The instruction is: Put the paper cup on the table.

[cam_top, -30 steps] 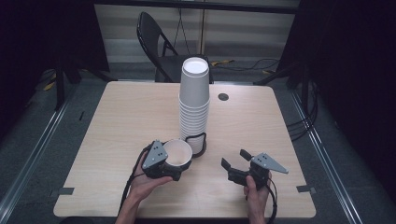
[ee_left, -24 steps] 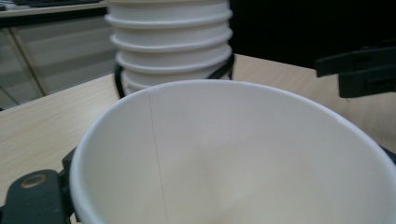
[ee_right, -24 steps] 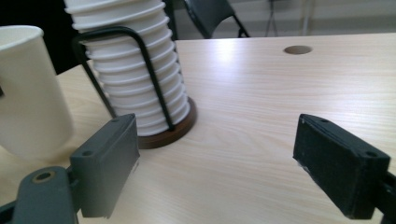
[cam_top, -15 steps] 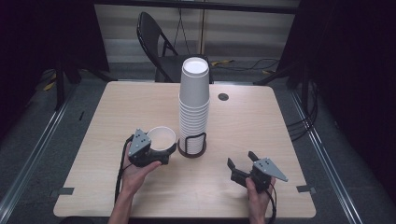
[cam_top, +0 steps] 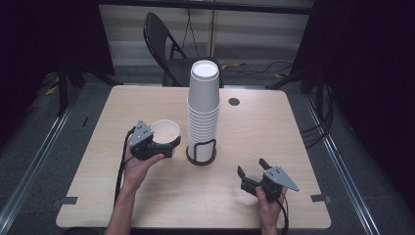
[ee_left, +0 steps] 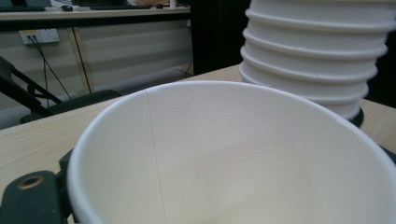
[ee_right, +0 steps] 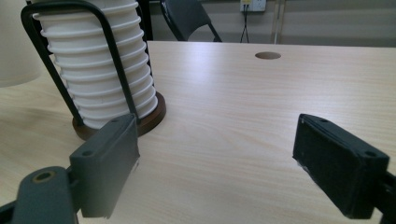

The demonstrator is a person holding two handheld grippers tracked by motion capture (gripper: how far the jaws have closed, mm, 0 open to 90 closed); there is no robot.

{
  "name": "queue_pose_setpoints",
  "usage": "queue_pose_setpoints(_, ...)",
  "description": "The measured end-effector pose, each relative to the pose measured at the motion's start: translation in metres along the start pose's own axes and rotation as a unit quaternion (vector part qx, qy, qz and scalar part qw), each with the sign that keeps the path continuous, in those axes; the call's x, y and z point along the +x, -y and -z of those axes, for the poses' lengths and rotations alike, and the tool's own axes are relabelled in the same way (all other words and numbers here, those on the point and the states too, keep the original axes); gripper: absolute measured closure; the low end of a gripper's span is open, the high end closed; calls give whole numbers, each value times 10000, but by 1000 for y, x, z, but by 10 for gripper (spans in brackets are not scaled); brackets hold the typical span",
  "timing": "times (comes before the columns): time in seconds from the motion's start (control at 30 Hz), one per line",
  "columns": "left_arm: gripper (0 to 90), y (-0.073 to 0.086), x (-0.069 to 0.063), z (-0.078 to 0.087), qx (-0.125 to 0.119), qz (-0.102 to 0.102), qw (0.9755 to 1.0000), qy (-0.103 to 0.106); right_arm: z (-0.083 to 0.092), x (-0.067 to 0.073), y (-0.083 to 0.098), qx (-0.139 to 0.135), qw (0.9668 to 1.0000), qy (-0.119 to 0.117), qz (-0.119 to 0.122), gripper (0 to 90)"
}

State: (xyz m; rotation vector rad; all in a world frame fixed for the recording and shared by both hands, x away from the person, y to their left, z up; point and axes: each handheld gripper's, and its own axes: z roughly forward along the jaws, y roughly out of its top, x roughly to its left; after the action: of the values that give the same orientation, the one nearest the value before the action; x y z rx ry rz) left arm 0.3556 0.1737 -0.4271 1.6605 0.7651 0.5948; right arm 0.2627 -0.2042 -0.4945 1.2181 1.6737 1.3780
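- The left gripper (cam_top: 169, 146) pinches a single paper cup (cam_top: 165, 132) by its side wall, mouth up, on the left half of the table (cam_top: 293, 122). Gripping the wall keeps the cup upright and its rim free, likely so it can be set down standing.
- Half a second ago this cup was held just beside the stack; it now sits a little farther left of it and nearer the person, well clear of the other cups.
- In the middle, the tall stack of cups (cam_top: 203, 110) stands upside down in a black wire holder (cam_top: 201, 152) on a round base, which keeps the column from tipping.
- At the near right, the right gripper (cam_top: 253, 172) hovers low with its jaws spread wide and nothing between them. It has drawn slightly back toward the near edge, probably waiting out of the way.
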Motion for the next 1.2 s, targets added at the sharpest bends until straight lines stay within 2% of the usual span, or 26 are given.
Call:
queue_pose_setpoints(0.1, 103, -3, 9, -4, 61, 91, 9999, -70, 0, 0, 0, -76, 10000, 28, 19, 136)
queue_pose_setpoints(0.13, 103, -4, 12, -5, -16, 136, 9998, -114, 0, 0, 0, -85, 10000, 23, 15, 136)
queue_pose_setpoints(0.23, 103, -7, 23, -8, -17, 263, 9996, -115, 1, 2, 1, -140, 9998, 128, 72, 135)
queue_pose_setpoints(0.3, 101, -8, 28, -12, -53, 255, 9995, -153, 2, 2, 1, -165, 9997, 144, 75, 135)
queue_pose_setpoints(0.37, 101, -9, 33, -16, -22, 153, 9997, -190, 3, 1, 2, -237, 9996, 135, 18, 135)
queue_pose_setpoints(0.43, 100, -9, 39, -21, 35, 249, 9995, -209, 4, 1, 2, -254, 9996, 126, 30, 135)
queue_pose_setpoints(0.5, 99, -7, 43, -26, -7, 329, 9992, -220, 4, 2, 2, -264, 9995, 174, 76, 136)
queue_pose_setpoints(0.57, 98, -4, 48, -33, 74, 372, 9990, -253, 3, 2, 2, -229, 9996, 155, 83, 136)
queue_pose_setpoints(0.63, 97, -2, 50, -38, 101, 362, 9990, -236, 3, 2, 2, -219, 9996, 154, 81, 136)
queue_pose_setpoints(0.7, 96, 0, 55, -46, 258, 430, 9985, -225, 3, 2, 2, -220, 9996, 137, 101, 136)
queue_pose_setpoints(0.83, 95, 8, 59, -56, 289, 395, 9983, -322, 3, 2, 2, -204, 9997, 96, 120, 136)
queue_pose_setpoints(0.93, 94, 15, 62, -62, 369, 447, 9979, -302, 2, 3, 2, -189, 9997, 106, 147, 136)
queue_pose_setpoints(1.03, 94, 20, 63, -66, 427, 457, 9976, -293, 2, 3, 2, -175, 9997, 108, 149, 136)
queue_pose_setpoints(1.1, 93, 22, 62, -69, 466, 386, 9976, -343, 2, 3, 1, -172, 9997, 95, 152, 136)
queue_pose_setpoints(1.2, 93, 24, 64, -70, 477, 437, 9974, -331, 2, 3, 1, -167, 9997, 91, 153, 136)
